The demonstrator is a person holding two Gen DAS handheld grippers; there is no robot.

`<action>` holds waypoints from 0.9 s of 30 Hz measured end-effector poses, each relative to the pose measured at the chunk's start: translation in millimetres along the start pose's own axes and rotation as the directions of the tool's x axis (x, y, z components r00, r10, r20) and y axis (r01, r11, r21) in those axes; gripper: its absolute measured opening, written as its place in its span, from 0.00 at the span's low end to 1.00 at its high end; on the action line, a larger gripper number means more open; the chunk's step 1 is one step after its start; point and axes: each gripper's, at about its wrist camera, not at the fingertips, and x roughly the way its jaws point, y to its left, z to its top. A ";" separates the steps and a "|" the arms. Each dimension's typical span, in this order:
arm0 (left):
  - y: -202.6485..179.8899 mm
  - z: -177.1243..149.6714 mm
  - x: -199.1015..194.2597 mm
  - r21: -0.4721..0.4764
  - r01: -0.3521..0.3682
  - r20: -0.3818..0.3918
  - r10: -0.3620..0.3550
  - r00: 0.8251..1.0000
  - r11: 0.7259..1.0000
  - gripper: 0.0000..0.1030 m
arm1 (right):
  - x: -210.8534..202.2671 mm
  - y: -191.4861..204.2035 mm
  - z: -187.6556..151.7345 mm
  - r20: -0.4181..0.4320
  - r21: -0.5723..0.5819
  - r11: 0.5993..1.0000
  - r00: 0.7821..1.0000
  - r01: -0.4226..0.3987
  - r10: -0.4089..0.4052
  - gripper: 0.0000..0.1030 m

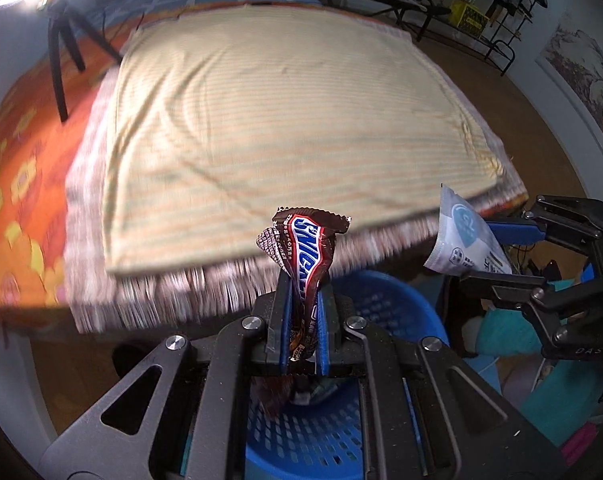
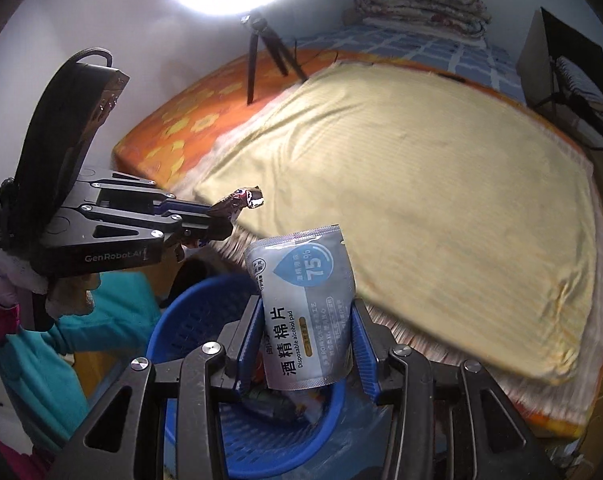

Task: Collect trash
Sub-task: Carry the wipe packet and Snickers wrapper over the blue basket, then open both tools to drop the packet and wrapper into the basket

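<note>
My left gripper (image 1: 301, 280) is shut on a brown Snickers wrapper (image 1: 307, 252) and holds it upright above a blue plastic basket (image 1: 389, 304). It also shows in the right wrist view (image 2: 221, 216) with the Snickers wrapper (image 2: 241, 198) at its tips. My right gripper (image 2: 307, 308) is shut on a grey alcohol pad pouch (image 2: 305, 300), held over the blue plastic basket (image 2: 197, 312). The right gripper (image 1: 497, 252) and the alcohol pad pouch (image 1: 461, 240) show at the right of the left wrist view. Some trash lies in the basket bottom.
A bed with a yellow striped sheet (image 1: 281, 120) over an orange flowered mattress (image 1: 17, 184) lies just beyond the basket. A black tripod (image 2: 261, 52) with a bright lamp stands on the bed. Clothes racks (image 1: 481, 8) stand at the far right.
</note>
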 end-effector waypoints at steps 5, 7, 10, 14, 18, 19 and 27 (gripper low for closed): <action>3.0 -21.1 9.5 -0.006 -0.010 -0.030 0.010 0.999 1.000 0.08 | 17.3 3.0 -15.8 -0.039 0.010 1.000 0.999 -0.019 0.019 0.43; 4.1 -28.5 12.4 -0.014 -0.007 -0.039 0.007 0.999 1.000 0.08 | 23.6 5.8 -22.1 -0.051 0.014 1.000 0.998 -0.028 0.029 0.43; 7.3 -38.4 19.8 -0.020 -0.006 -0.054 0.005 0.999 1.000 0.08 | 31.7 9.5 -29.6 -0.068 0.007 0.999 0.997 -0.037 0.037 0.44; 8.1 -50.7 31.4 -0.022 -0.012 -0.080 0.010 0.997 1.000 0.08 | 44.0 12.1 -37.5 -0.097 0.009 0.999 0.994 -0.043 0.044 0.46; 3.3 -60.5 40.0 -0.002 -0.016 -0.107 0.016 0.994 1.000 0.08 | 55.4 12.9 -45.8 -0.125 0.013 0.999 0.991 -0.050 0.051 0.48; 1.9 -62.2 41.7 0.004 -0.017 -0.114 0.018 0.993 1.000 0.09 | 57.4 13.7 -47.0 -0.129 0.014 0.999 0.990 -0.049 0.051 0.49; -10.4 -62.0 42.0 0.037 -0.036 -0.110 0.040 0.993 0.999 0.31 | 63.5 16.0 -52.1 -0.142 0.021 0.999 0.989 -0.037 0.039 0.56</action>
